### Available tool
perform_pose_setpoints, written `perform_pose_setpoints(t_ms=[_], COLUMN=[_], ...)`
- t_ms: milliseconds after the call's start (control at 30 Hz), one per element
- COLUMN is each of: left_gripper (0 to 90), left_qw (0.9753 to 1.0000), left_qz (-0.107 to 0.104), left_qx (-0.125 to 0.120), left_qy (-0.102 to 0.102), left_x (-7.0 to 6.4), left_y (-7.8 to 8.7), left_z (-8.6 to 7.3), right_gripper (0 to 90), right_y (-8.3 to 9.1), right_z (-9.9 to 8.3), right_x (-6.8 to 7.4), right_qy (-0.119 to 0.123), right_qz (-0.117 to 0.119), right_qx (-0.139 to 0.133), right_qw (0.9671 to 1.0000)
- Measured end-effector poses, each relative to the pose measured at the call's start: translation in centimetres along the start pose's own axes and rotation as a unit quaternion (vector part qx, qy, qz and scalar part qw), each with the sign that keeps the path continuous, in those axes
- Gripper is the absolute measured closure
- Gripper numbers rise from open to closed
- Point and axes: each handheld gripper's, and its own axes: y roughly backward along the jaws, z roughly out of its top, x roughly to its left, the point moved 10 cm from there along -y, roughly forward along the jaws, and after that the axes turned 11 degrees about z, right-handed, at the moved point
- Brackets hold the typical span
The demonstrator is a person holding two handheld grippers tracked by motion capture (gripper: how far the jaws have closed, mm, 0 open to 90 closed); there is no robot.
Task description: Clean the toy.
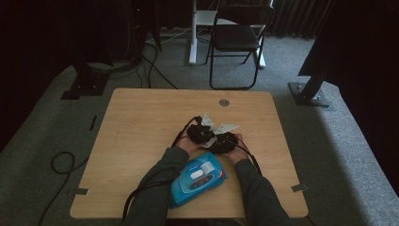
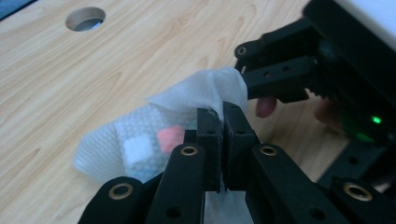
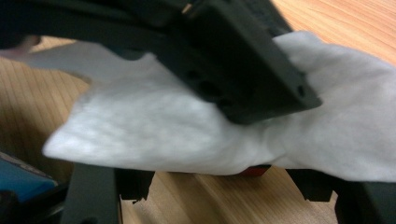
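white wipe (image 2: 187,100): centre frame in left gripper view, draped on wooden table (image 2: 93,70), pink and white squares showing through it | left gripper (image 2: 223,122): jaws clamped together on the wipe's edge | right gripper (image 2: 254,70): upper right, at the wipe's far edge; jaw state cannot tell | blue wipe pack (image 1: 197,179): lower centre of high view, between forearms.
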Motion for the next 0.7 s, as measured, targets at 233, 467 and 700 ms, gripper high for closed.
perform_pose_setpoints(t_ms=[233,467,700], left_gripper=[87.3,87.7,87.9], left_qw=[0.9989,0.9978,0.9994], left_qz=[0.047,0.064,0.012], left_qx=[0.002,0.007,-0.007], left_qy=[0.007,0.014,-0.033], left_x=[1.5,2.3,-0.6], left_y=[0.1,0.5,1.3], left_z=[-0.4,-1.0,-0.9], right_gripper=[33.9,33.9,33.9], right_y=[0.0,0.0,0.1], right_z=[0.0,0.0,-0.1], right_x=[0.0,0.0,0.1], right_qy=[0.000,0.000,0.002], right_qz=[0.000,0.000,0.000], right_qx=[0.000,0.000,0.001], right_qw=[1.0000,1.0000,1.0000])
